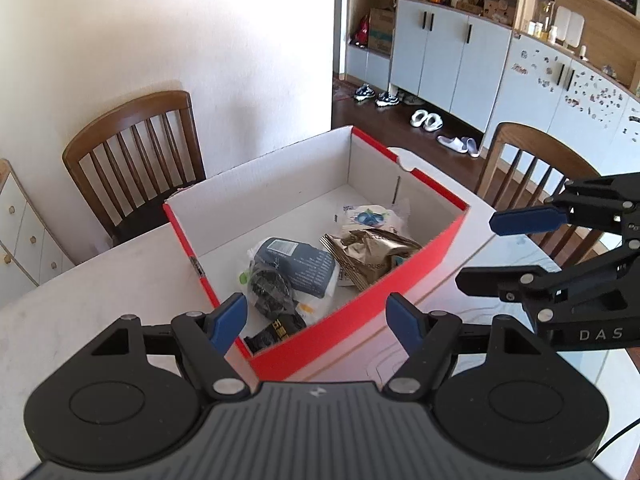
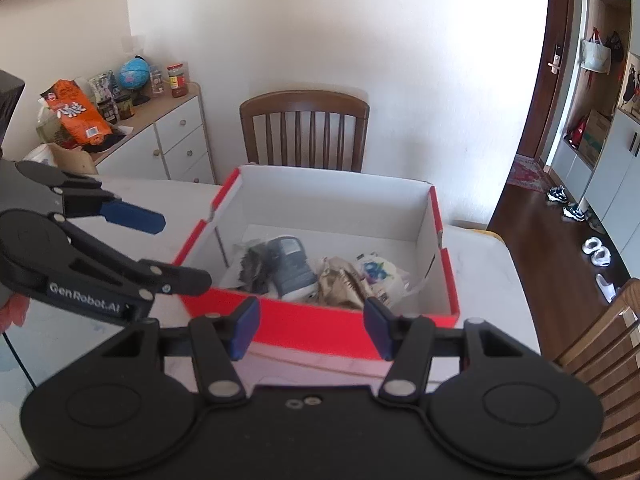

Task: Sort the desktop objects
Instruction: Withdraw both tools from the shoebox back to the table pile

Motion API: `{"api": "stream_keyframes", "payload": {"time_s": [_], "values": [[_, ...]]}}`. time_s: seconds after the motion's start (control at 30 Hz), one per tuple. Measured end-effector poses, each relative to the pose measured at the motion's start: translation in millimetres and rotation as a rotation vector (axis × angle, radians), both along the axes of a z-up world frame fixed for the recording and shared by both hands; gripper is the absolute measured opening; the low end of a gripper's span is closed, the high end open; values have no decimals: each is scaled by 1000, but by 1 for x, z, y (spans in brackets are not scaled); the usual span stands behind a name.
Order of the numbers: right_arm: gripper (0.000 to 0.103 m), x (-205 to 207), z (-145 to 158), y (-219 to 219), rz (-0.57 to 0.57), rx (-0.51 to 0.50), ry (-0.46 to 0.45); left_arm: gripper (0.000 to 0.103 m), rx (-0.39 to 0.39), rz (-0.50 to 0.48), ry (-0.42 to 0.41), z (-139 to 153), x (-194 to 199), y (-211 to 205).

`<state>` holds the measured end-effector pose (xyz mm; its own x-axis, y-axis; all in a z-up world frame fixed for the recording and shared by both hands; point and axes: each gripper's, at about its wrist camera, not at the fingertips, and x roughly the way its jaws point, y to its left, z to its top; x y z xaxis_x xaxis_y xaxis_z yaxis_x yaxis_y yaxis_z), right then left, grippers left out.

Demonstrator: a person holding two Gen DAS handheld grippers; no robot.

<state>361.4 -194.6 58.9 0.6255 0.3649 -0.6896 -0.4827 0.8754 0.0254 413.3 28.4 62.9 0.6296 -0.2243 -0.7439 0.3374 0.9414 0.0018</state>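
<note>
Your left tongs point(image 1: 316, 320) stand apart with nothing between the blue pads, and your right tongs point(image 2: 310, 326) likewise stand apart and empty. Both hang above the near edge of the red box point(image 1: 372, 300), tilted down toward its interior, side by side and well clear of each other.

The sorted items lie together on the box floor, toward its near wall: a dark grey packet point(image 1: 298, 266), a black crinkled wrapper point(image 1: 270, 290), a gold foil bag point(image 1: 372, 252) and a white pouch with a blue print point(image 1: 370, 218). They are bunched and partly overlapping, which suggests they were dropped in from the near side rather than arranged. A further dark item sits at the near corner in the left wrist view; what it is cannot be made out.

The box stands on the white worktop point(image 1: 100, 300), its open top facing you, so either hand can reach in from above without crossing the other. No loose object shows on the visible worktop; judged from that, collection is largely done.
</note>
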Motion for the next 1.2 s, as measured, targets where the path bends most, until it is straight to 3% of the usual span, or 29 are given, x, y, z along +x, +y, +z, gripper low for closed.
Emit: {"api": "stream_keyframes", "payload": {"time_s": [0.6,0.97,1.2], "values": [[57,-92,-2,21,9,3,28,76,-54,-52,-35,10,-93,42],[57,-126,-18,34,-22,10,54,76,-78,-50,-20,-20,-156,61],[56,-144,-34,48,-25,5,71,76,-34,-40,-18,-45,-188,67]]}}
